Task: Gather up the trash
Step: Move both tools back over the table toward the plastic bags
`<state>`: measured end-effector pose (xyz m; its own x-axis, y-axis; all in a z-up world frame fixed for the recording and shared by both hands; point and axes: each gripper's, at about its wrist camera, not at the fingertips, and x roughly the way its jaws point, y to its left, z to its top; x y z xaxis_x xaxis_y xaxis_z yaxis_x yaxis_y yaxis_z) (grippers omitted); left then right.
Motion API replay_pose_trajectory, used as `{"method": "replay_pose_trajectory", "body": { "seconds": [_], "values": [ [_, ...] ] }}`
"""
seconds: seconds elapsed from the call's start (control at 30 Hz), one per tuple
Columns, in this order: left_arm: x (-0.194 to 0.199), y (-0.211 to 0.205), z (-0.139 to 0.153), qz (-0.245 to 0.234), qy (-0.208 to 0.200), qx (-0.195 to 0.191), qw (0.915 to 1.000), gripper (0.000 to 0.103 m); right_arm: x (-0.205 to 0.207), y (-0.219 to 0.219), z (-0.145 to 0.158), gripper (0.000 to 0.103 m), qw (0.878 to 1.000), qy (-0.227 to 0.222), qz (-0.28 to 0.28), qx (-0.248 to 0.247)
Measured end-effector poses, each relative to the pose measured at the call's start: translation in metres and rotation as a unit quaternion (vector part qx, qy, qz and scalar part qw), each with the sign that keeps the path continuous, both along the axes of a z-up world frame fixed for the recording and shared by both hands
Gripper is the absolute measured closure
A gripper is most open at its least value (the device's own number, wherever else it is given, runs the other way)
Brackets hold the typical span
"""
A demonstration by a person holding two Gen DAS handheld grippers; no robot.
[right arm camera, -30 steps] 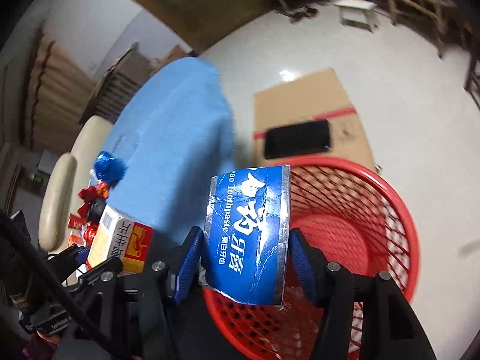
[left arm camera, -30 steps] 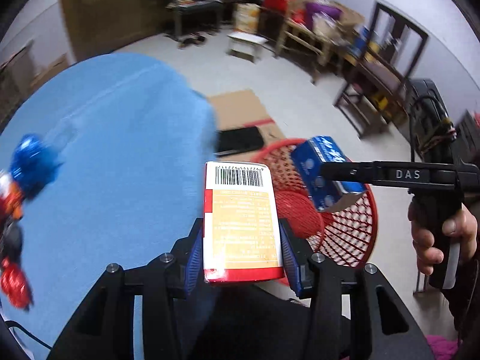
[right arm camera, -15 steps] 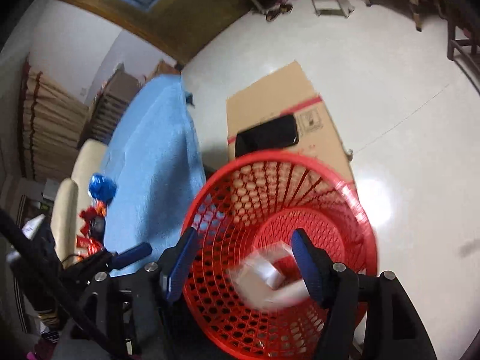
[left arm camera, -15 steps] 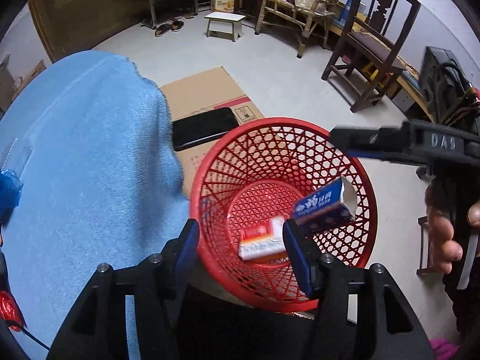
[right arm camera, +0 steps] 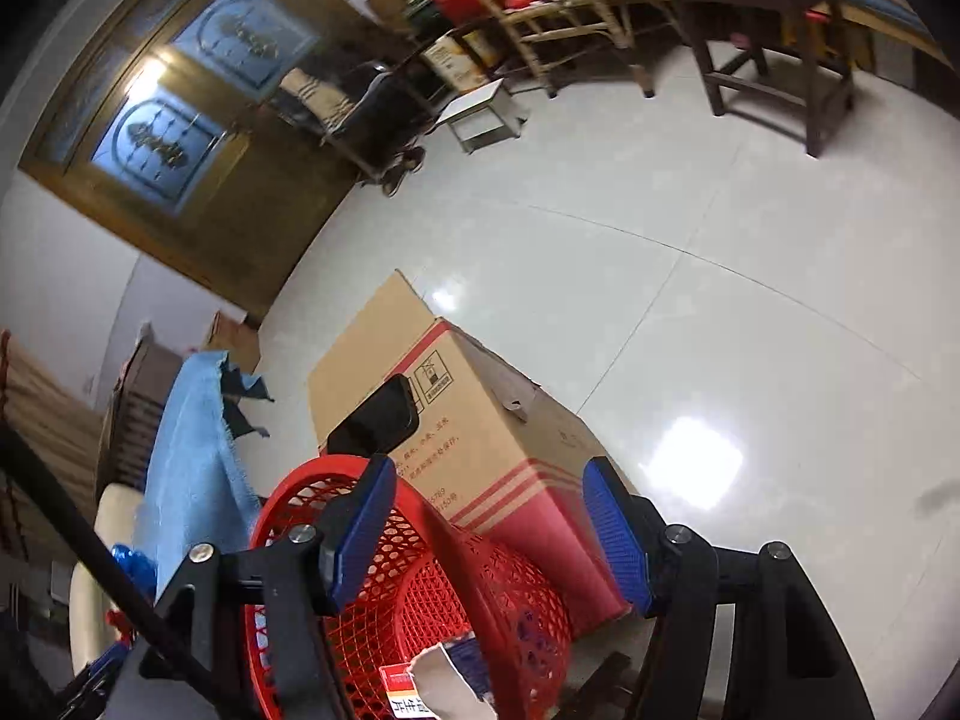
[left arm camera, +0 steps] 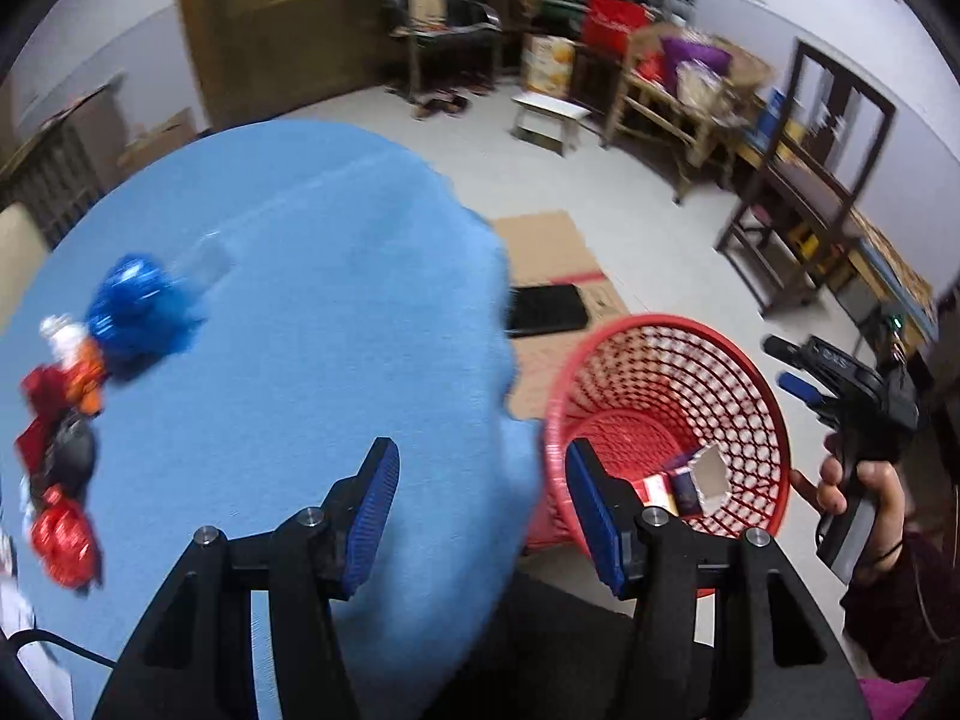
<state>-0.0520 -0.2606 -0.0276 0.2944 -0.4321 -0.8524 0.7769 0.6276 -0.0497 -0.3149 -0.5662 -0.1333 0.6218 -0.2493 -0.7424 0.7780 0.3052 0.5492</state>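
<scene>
Our left tongs (left arm camera: 477, 513), wide and empty, sit nearer the wrapper pile (left arm camera: 66, 414) far left on the blue tabletop (left arm camera: 312, 330); right tongs (right arm camera: 489, 531), also empty, hover over the red basket (right arm camera: 288, 516).

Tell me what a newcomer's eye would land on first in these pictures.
First the red basket on the floor beside the table, with two boxes lying in it. Then the blue tablecloth, with a cluster of shiny wrappers at its left edge. Both the left gripper and right gripper have open, empty jaws.
</scene>
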Motion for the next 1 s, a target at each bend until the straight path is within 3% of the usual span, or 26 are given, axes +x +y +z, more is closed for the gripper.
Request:
{"method": "replay_pose_trajectory", "body": {
  "seconds": [0.2,0.33,0.5,0.87,1.0],
  "values": [
    [0.018,0.051,0.009,0.072,-0.002,-0.020,0.9972,0.044,0.004,0.002,0.024,0.035,0.995,0.060,-0.035,-0.077],
    [0.025,0.082,0.007,0.113,0.006,-0.030,0.9931,0.044,0.004,0.004,0.014,0.035,0.994,0.082,-0.043,-0.058],
    [0.033,0.113,0.003,0.154,0.011,-0.030,0.9875,0.044,0.027,0.023,0.001,0.035,0.997,0.078,-0.016,-0.024],
    [0.044,0.192,0.003,0.238,0.003,-0.038,0.9706,0.044,0.121,0.049,-0.006,0.035,0.996,0.067,0.052,-0.038],
    [0.050,0.224,0.006,0.272,-0.009,-0.046,0.9611,0.044,0.117,0.055,0.000,0.033,0.994,0.077,0.061,-0.051]
  ]
}}
